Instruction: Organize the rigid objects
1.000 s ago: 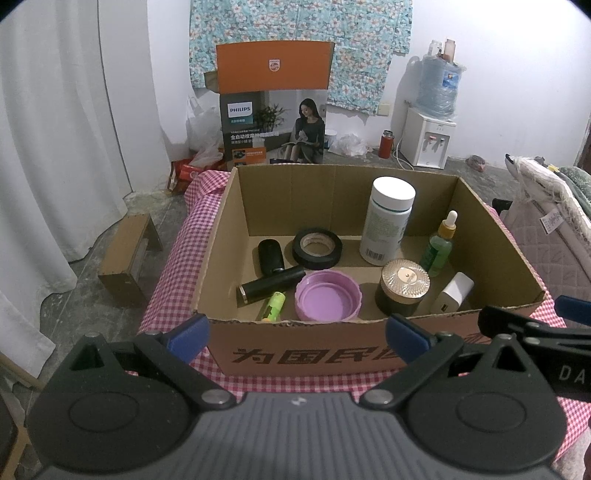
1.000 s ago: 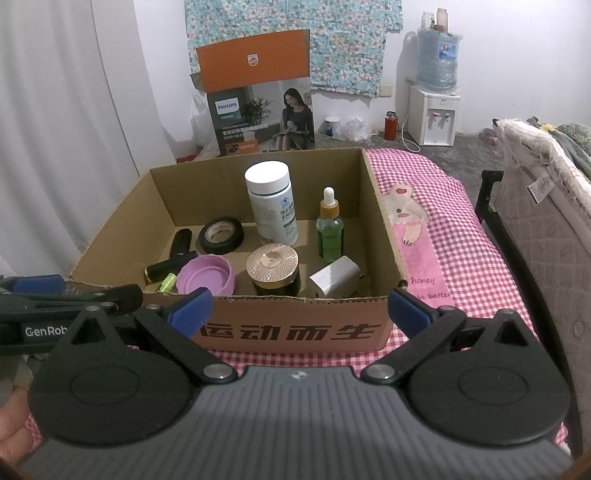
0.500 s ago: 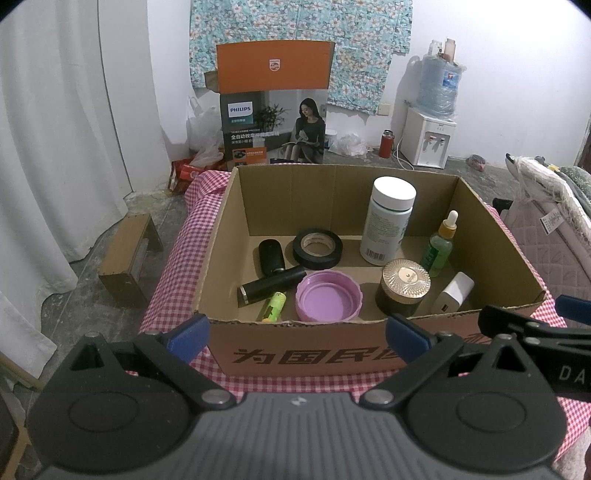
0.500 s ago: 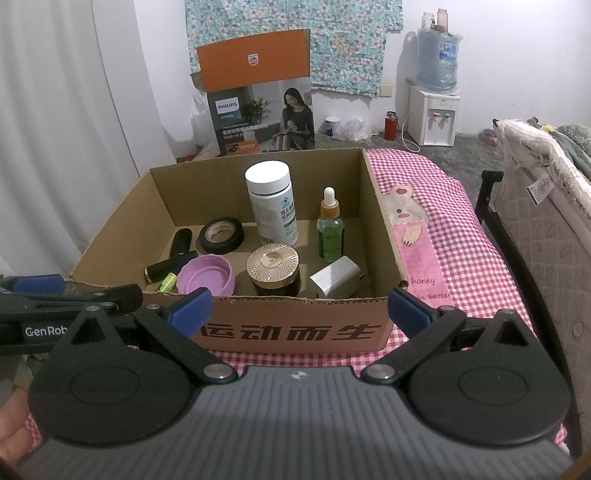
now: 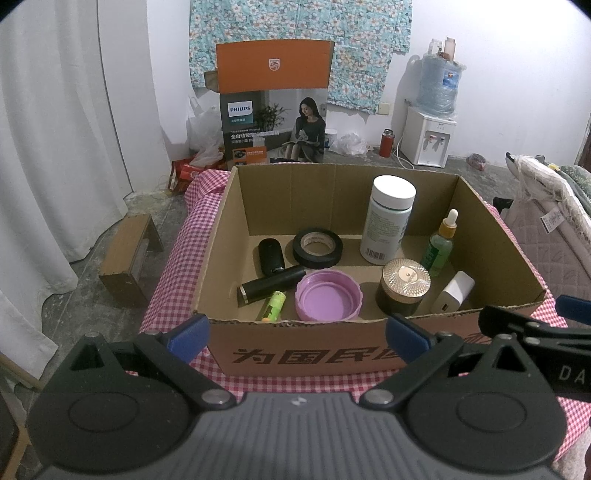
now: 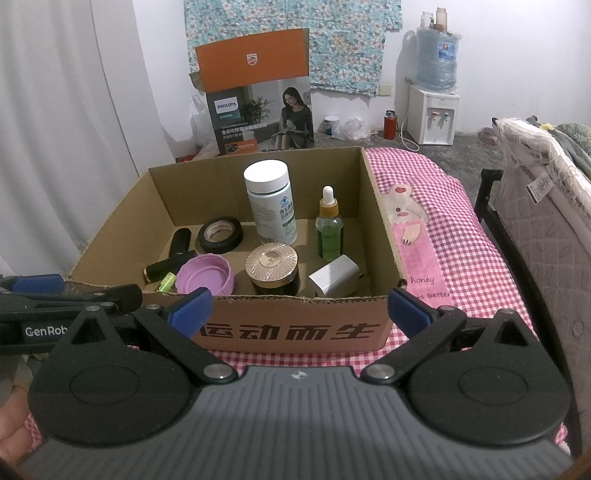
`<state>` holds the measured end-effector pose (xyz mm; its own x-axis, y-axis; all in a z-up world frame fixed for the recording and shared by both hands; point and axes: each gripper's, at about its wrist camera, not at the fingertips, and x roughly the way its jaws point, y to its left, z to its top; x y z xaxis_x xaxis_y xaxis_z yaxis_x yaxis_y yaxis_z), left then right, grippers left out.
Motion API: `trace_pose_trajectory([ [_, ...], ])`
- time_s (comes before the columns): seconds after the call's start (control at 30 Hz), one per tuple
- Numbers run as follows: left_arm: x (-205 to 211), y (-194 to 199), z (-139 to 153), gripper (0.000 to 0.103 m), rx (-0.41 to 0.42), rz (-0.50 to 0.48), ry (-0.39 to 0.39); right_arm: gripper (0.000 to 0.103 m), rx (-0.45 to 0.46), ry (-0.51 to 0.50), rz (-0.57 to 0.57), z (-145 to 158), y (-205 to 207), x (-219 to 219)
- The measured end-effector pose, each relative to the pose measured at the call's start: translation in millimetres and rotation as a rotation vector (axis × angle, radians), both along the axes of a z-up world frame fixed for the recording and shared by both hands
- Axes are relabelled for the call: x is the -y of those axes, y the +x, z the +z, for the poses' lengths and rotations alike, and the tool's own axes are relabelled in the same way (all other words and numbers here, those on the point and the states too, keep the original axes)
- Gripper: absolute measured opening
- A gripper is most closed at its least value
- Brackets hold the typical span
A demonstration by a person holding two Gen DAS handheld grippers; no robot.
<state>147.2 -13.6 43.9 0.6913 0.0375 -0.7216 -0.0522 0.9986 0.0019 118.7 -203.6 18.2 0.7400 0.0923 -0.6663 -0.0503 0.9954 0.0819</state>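
Here, both my left gripper (image 5: 297, 334) and right gripper (image 6: 299, 306) hang spread wide and empty before the cardboard box (image 5: 491, 229); the white bottle (image 5: 388, 219) stands at one o'clock.

The cardboard box (image 5: 369, 354) is plain brown with dark printed characters on its front wall. It stands on a surface (image 6: 454, 236) covered in pink-and-white check. Inside lie a purple lid (image 5: 328, 295), a black tape roll (image 5: 317, 247), two black tubes (image 5: 271, 284), a lime-green battery (image 5: 273, 305), a white charger (image 5: 453, 291), a dark jar (image 5: 404, 286) with a ribbed gold top, a white bottle (image 5: 388, 218) and a green dropper bottle (image 5: 439, 245) with an amber collar. Each hand-held gripper (image 5: 297, 334) is black with blue pads (image 6: 190, 309). A blue floral cloth (image 5: 295, 33) hangs on the white wall.
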Motion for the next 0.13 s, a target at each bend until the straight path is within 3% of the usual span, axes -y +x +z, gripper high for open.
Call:
trace_pose_trajectory([
  [0.13,0.0,0.0,0.0,0.102,-0.002,0.000,0.001,0.102,0.000,0.001,0.002,-0.1,-0.3,0.4],
])
